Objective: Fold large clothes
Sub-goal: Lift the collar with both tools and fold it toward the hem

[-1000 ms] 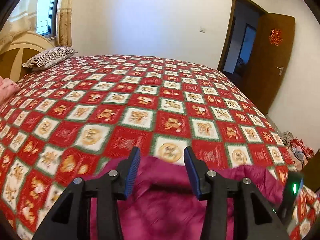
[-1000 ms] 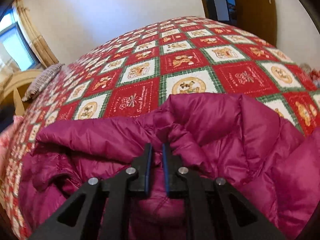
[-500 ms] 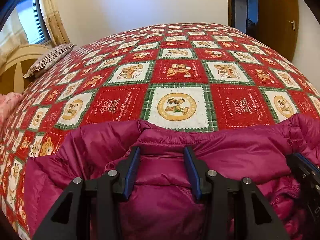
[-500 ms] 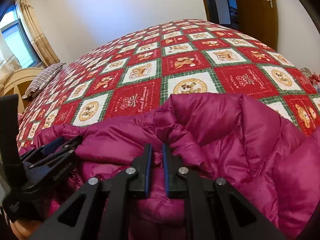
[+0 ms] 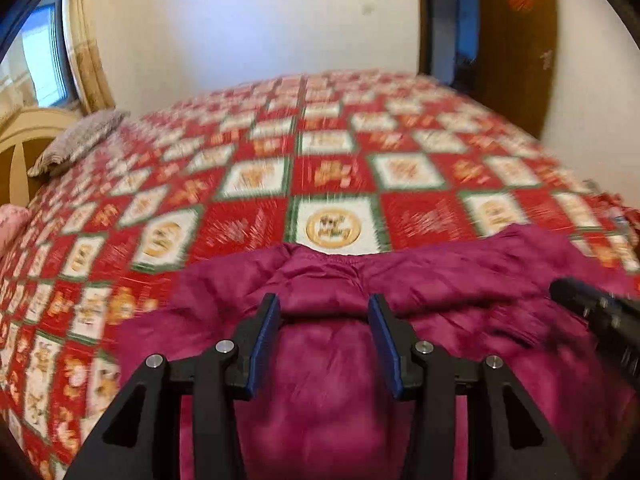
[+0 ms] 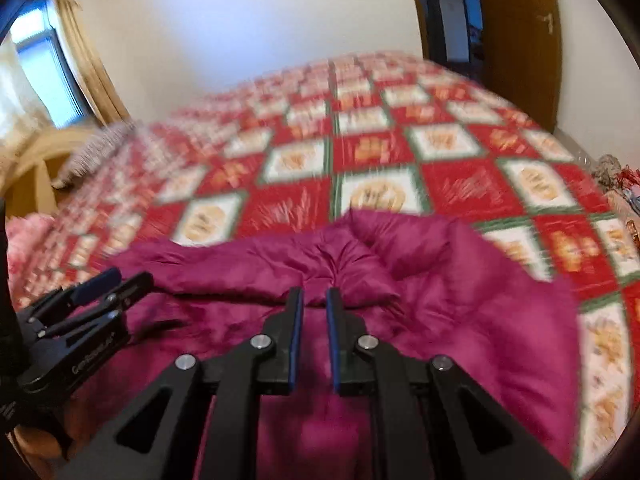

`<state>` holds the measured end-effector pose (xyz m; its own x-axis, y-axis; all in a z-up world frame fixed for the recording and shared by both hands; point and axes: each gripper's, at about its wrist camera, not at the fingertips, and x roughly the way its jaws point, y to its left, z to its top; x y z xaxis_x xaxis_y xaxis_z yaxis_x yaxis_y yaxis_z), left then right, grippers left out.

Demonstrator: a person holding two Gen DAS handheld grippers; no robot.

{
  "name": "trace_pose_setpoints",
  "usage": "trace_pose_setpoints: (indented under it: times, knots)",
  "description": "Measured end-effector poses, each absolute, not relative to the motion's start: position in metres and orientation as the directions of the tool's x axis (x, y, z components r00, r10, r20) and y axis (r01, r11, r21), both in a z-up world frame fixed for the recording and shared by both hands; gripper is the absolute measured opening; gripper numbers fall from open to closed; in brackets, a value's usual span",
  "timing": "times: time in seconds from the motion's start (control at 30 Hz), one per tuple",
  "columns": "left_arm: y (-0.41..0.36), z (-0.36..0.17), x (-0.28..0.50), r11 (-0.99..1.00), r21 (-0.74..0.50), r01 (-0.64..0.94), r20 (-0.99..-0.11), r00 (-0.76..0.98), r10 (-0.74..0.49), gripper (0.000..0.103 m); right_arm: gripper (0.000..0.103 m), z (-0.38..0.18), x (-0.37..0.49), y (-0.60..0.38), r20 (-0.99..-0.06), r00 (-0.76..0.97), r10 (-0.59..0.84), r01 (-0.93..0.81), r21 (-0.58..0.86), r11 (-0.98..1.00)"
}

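Observation:
A magenta puffer jacket (image 5: 440, 280) lies bunched on the near part of the bed; it also fills the lower half of the right wrist view (image 6: 460, 280). My left gripper (image 5: 323, 308) is open, its jaws wide apart just above the jacket's fabric, holding nothing. My right gripper (image 6: 313, 302) has its jaws a narrow gap apart over a fold of the jacket, and no fabric shows between them. The left gripper also shows at the left edge of the right wrist view (image 6: 96, 284). Both views are motion-blurred.
The bed carries a red, white and green patchwork quilt (image 5: 328, 172). A striped pillow (image 5: 80, 140) and a cream headboard (image 5: 24, 148) are at the far left. A brown door (image 5: 516, 40) stands open at the back right. Clothes lie by the right bed edge (image 6: 616, 176).
Both grippers have drawn back and lifted a little from the jacket. The right gripper's jaws have parted slightly, letting go of the fabric. The jacket has settled lower on the bed.

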<state>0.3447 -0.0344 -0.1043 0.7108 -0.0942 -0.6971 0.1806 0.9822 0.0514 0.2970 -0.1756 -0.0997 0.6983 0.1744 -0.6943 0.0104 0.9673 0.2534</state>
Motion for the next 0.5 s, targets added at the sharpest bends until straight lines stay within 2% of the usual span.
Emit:
trace_pose_setpoints:
  times: [0.1,0.13,0.23,0.27,0.33,0.5]
  knots:
    - [-0.011,-0.071,0.296,0.968,-0.005,0.250,-0.648,0.737,-0.193,0.049,0.016,-0.066,0.245,-0.186,-0.644,0.744,0.178,-0.007,0.259,0.966]
    - [0.001,-0.060,0.276,0.959,-0.044,0.279,-0.632,0.736,-0.243,0.051,0.020,-0.057,0.227,-0.190,-0.633,0.753,0.180,-0.014,0.258,0.966]
    - [0.038,-0.036,0.219,0.929,-0.149,0.337,-0.582,0.730,-0.359,0.057,0.047,-0.036,0.161,-0.192,-0.602,0.780,0.170,-0.028,0.238,0.971]
    - [0.044,-0.032,0.208,0.926,-0.159,0.342,-0.571,0.734,-0.369,0.058,0.050,-0.031,0.140,-0.193,-0.592,0.790,0.162,-0.029,0.228,0.973]
    - [0.066,-0.022,0.170,0.918,-0.174,0.357,-0.539,0.746,-0.393,0.062,0.050,-0.023,0.091,-0.195,-0.580,0.804,0.133,-0.019,0.199,0.980]
    - [0.108,-0.016,0.093,0.911,-0.156,0.381,-0.511,0.758,-0.405,0.063,0.050,-0.021,0.009,-0.208,-0.594,0.801,0.076,0.042,0.183,0.982]
